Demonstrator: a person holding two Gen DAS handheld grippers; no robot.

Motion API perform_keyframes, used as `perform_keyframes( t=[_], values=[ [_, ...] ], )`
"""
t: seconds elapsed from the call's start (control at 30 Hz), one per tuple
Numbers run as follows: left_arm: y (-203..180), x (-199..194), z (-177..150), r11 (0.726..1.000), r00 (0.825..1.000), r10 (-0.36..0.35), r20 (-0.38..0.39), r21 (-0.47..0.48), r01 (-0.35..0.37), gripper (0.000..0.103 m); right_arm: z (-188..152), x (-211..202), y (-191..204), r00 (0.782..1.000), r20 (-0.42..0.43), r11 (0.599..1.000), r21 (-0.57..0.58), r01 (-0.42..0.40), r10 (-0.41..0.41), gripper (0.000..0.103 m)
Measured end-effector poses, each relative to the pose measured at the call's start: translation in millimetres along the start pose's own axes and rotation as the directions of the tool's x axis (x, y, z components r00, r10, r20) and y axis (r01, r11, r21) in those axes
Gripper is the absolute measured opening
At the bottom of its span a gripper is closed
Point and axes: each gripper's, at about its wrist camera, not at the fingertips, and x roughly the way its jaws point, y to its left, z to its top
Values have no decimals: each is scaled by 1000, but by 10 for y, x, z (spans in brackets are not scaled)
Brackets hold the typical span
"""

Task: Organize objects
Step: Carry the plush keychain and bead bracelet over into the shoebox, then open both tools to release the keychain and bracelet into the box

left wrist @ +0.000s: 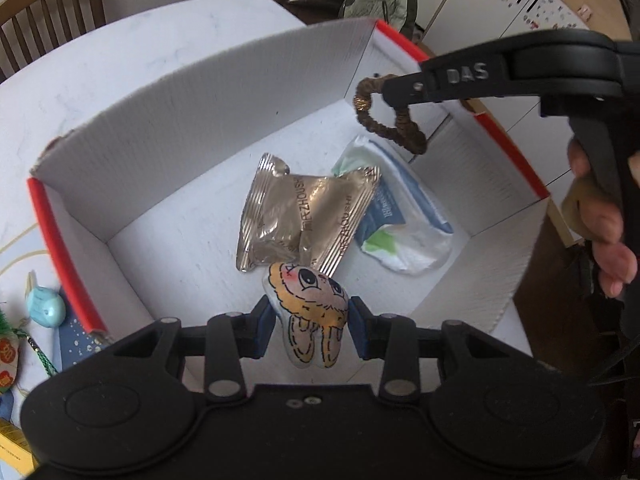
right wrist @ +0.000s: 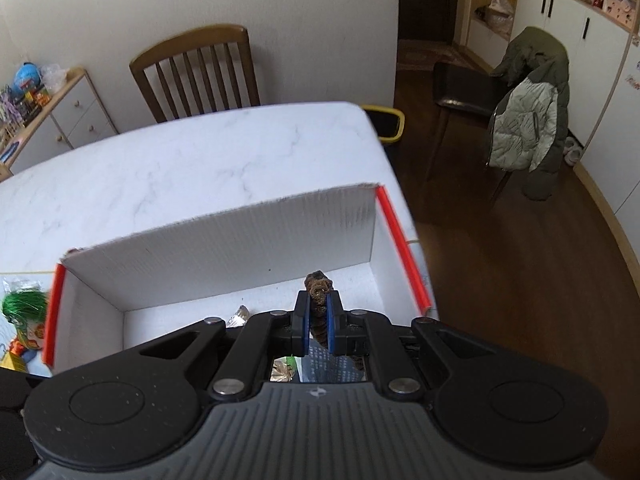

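Left gripper (left wrist: 310,328) body: was matte black plastic, with 2 round raised discs on its top face.
Left jaws: carried blue pads on black linkage arms pinned with silver rivets.
Right gripper (right wrist: 318,322) body: had a grey ribbed centre panel between 2 black discs.
Right jaws: were blue-padded, on black links with silver rivets.
Marking: raised letters "DAS" showed on the right gripper's side.

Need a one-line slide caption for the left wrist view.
Left gripper holds cartoon-animal packet over white cardboard box; right gripper dangles brown scrunchie.
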Motion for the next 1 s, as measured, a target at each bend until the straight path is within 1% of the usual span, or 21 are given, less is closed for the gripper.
perform_keyframes(
  t=[0.23,0.43,0.57,0.7,0.93,1.0],
  values=[
    [-7,185,49,1000,998,5,-60,-6,-5,37,-79,224,37,998,-51,1000,-4,-22,22,8],
    [4,328,50,1000,992,21,-122,-8,-23,37,-96,253,52,997,-65,999,-1,-43,42,8],
    [27,379,52,999,990,28,-138,-13,-30,35,-82,279,60,996,-76,998,4,-57,57,8],
    [30,409,55,999,988,35,-147,-14,-37,38,-85,281,73,995,-79,998,3,-61,61,8],
    [31,395,58,999,990,27,-138,-25,-31,42,-85,262,72,994,-82,998,0,-68,68,8],
    [34,380,50,999,991,25,-133,-27,-28,50,-88,244,75,994,-82,997,0,-71,71,8]
  ],
)
